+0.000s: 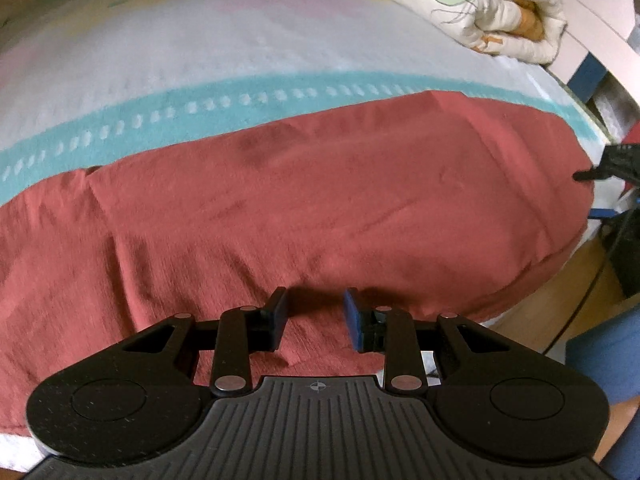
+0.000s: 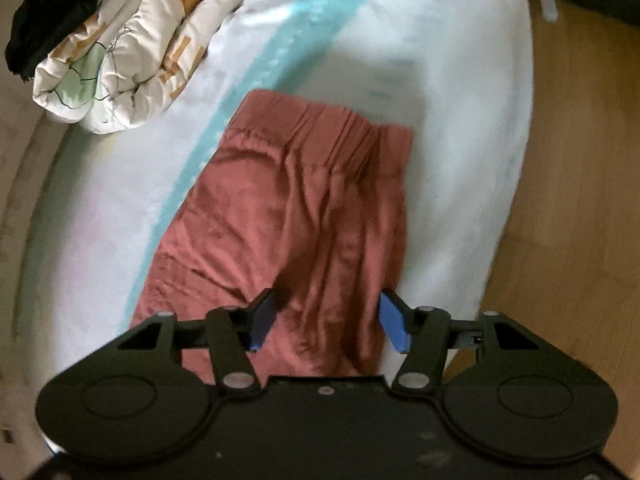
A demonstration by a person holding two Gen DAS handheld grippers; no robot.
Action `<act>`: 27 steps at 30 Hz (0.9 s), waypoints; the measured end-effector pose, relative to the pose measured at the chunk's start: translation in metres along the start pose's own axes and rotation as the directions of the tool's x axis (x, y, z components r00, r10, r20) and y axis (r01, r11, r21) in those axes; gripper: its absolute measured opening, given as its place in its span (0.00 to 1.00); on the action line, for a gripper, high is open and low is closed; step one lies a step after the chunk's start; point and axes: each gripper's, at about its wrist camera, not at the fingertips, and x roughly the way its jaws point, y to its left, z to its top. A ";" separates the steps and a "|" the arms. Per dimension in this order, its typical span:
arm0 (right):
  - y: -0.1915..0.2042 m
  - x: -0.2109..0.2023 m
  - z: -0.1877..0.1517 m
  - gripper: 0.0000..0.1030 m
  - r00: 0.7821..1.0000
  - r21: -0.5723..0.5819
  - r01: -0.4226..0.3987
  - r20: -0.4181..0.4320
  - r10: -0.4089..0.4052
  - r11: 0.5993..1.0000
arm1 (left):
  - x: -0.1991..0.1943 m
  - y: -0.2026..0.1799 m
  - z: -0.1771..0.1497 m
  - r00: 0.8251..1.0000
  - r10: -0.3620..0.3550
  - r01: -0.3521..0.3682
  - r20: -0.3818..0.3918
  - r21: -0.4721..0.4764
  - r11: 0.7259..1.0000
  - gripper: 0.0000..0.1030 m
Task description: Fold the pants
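Observation:
The red pants lie flat across the bed, folded lengthwise. In the right wrist view the pants stretch away from me, with the gathered waistband at the far end. My left gripper is open and empty, just above the near edge of the pants. My right gripper is open and empty, above the near end of the pants. The right gripper's black tip shows at the pants' right end in the left wrist view.
The bed has a white sheet with a teal stripe. A rolled quilt lies at the far side; it also shows in the right wrist view. Wooden floor lies beyond the bed edge.

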 end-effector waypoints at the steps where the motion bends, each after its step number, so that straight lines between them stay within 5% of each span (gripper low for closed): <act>1: -0.001 0.001 -0.001 0.41 1.000 0.012 -0.014 -0.008 0.014 1.000 | 0.000 0.001 0.000 1.000 0.000 0.000 0.001 -0.006 1.000 0.29; 2: 0.000 -0.001 -0.003 0.25 1.000 0.016 -0.020 -0.005 0.020 1.000 | -0.001 0.001 0.000 1.000 -0.004 0.004 0.001 -0.011 1.000 0.29; 4: 0.005 -0.006 -0.005 0.12 0.999 -0.014 -0.024 0.023 0.024 1.000 | -0.002 0.002 -0.001 1.000 -0.008 0.008 0.002 -0.019 1.000 0.29; 9: 0.028 -0.044 -0.016 0.05 0.988 -0.189 -0.014 0.150 0.043 0.982 | -0.013 0.002 0.002 0.998 -0.036 0.038 0.042 -0.033 0.999 0.29; 11: 0.025 -0.042 -0.018 0.05 0.990 -0.201 0.029 0.138 -0.001 0.979 | -0.018 0.001 0.003 0.996 -0.050 0.052 0.067 -0.035 0.998 0.29; 13: 0.017 -0.018 -0.017 0.09 0.994 -0.195 0.107 0.046 -0.100 0.975 | -0.015 -0.001 0.004 0.998 -0.046 0.048 0.049 -0.026 0.999 0.29; 15: 0.006 -0.012 -0.016 0.11 0.994 -0.105 0.107 0.027 -0.105 0.989 | -0.004 -0.002 0.001 1.000 -0.012 0.012 -0.025 -0.011 1.000 0.29; 18: 0.025 -0.039 -0.021 0.23 0.974 -0.168 0.156 0.189 -0.124 0.973 | -0.001 -0.006 -0.005 0.999 0.002 -0.002 -0.036 0.017 1.000 0.29; 21: 0.057 -0.063 -0.029 0.37 0.956 -0.327 0.146 0.291 -0.047 0.934 | -0.005 -0.008 -0.001 0.999 -0.036 0.036 -0.031 0.019 0.999 0.29; 27: 0.145 -0.045 -0.049 0.49 0.983 -0.669 -0.031 0.115 0.144 0.742 | -0.021 -0.009 0.021 0.998 -0.037 0.038 0.043 -0.002 0.999 0.30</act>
